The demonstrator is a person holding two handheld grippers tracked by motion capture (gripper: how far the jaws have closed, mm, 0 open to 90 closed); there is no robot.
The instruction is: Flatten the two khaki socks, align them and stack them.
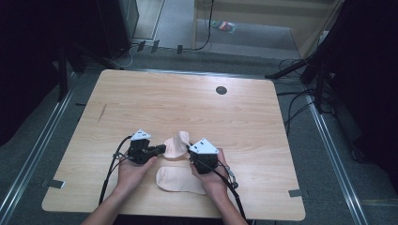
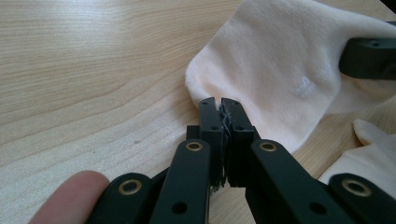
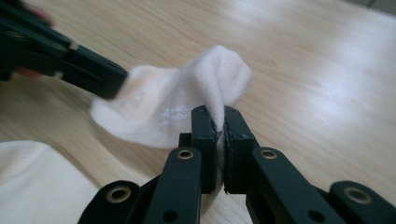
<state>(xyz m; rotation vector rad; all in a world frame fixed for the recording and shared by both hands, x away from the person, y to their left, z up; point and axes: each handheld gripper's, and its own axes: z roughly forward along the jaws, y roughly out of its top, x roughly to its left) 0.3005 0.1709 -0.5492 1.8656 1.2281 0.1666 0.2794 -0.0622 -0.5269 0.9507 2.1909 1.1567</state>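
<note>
Wooden table point(image 1: 141, 103), two pale socks near the front edge.
Left gripper point(image 1: 159, 150) and right gripper point(image 1: 190, 151) each pinch one sock point(image 1: 176, 146) between them; other sock point(image 1: 180, 180) lies flat just below.

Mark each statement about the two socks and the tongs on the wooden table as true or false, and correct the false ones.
1. Both tongs grip the same sock. True: the left tongs and the right tongs are each shut on the held sock, at opposite ends.
2. The second sock is draped over the person's arm. False: the flat sock lies on the table, between the two hands.
3. The held sock bears small printed lettering. True: it shows in both gripper views.
4. The socks are dark blue. False: both are pale cream.
5. A dark round spot sits near the table's far edge. True: the round spot.
</note>
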